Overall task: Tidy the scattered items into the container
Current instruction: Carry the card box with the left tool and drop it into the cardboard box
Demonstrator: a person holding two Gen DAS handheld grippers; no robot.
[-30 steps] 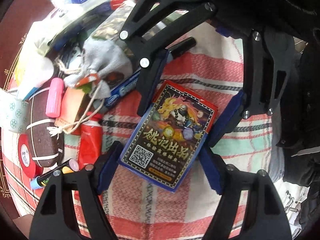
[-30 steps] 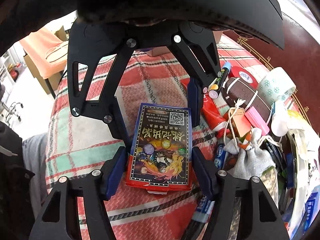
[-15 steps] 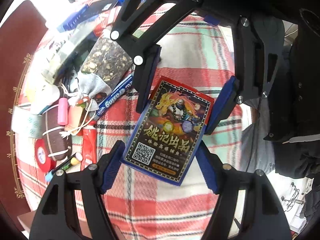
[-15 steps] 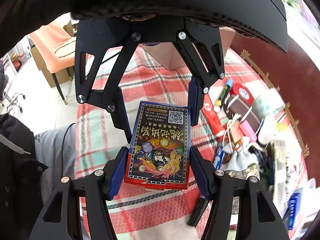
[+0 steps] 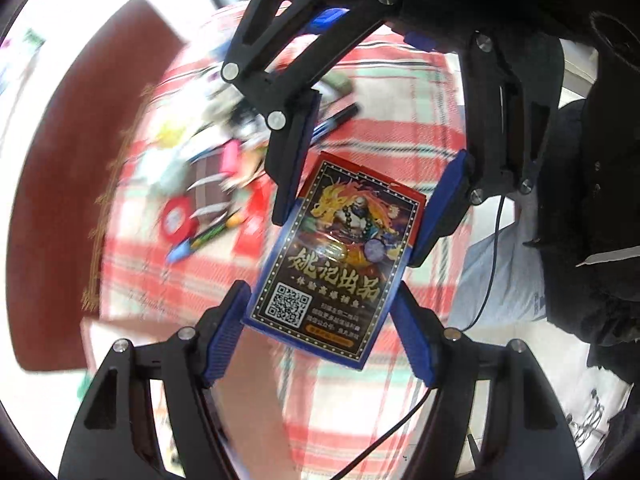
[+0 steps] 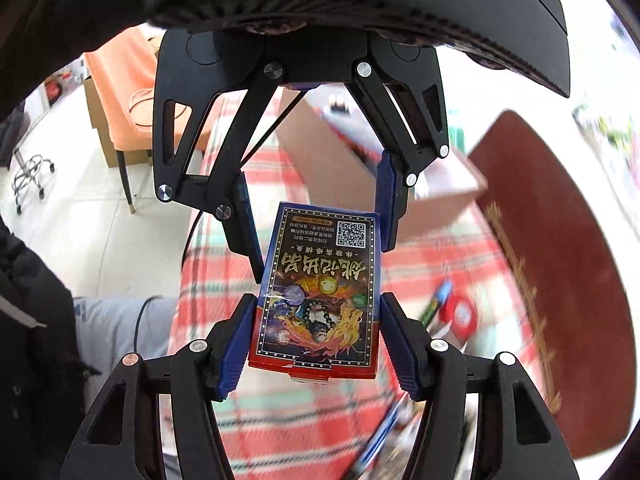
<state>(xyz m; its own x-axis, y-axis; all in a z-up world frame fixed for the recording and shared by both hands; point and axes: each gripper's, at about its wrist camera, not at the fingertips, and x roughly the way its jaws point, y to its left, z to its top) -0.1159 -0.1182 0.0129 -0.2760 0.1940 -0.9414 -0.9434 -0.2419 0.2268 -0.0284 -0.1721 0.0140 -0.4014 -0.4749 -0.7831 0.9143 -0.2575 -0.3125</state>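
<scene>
A card box (image 5: 336, 260) with a dragon picture and a QR code is held in the air between both grippers. My left gripper (image 5: 320, 304) is shut on its blue end. My right gripper (image 6: 316, 316) is shut on its red end (image 6: 316, 368). In the right wrist view the box (image 6: 320, 280) hangs high above the checked tablecloth (image 6: 296, 432). A cardboard container (image 6: 360, 168) stands beyond it on the table. The scattered items (image 5: 208, 192) lie blurred on the cloth at the left of the left wrist view.
A red tape roll (image 5: 178, 220), a brown striped pouch (image 5: 208, 184), a red tube (image 5: 250, 228) and pens lie on the cloth. A dark red table edge (image 5: 60, 200) runs at the left. A person's leg (image 6: 112, 328) and an orange chair (image 6: 120, 92) are off the table.
Both grippers have lifted the card box well above the table and swung away from the pile of items; the cardboard container has come into the right wrist view.
</scene>
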